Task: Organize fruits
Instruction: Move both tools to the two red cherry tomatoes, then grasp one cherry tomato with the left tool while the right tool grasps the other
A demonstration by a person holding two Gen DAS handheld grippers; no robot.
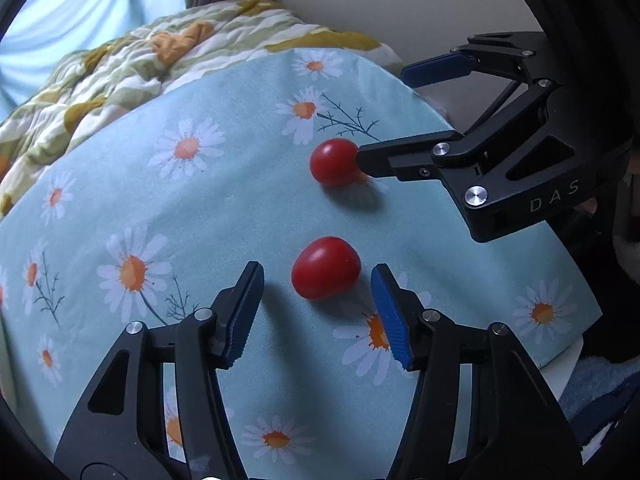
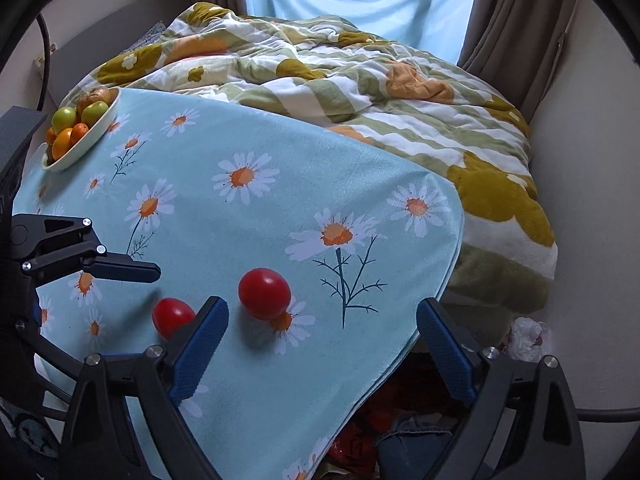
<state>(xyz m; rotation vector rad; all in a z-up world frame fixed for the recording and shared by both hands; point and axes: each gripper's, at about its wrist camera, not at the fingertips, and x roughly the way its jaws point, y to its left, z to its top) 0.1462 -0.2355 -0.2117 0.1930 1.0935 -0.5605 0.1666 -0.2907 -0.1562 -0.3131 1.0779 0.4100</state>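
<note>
Tomatoes, two red ones, are lying loose on the daisy-print bench cloth [image 2: 240,208]: the nearer tomato [image 1: 325,267] is sitting ungripped between the left tool [image 1: 316,280] pads. The farther tomato [image 2: 264,293] is lying between the released right tool [image 2: 320,320] fingers. The fruit bowl [image 2: 86,138] is already holding other fruit well apart, so both transfers appear outstanding.

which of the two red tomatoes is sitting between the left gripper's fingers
The nearer tomato, lying between the open left gripper pads, untouched. The other tomato lies farther off, at the right gripper.
</note>
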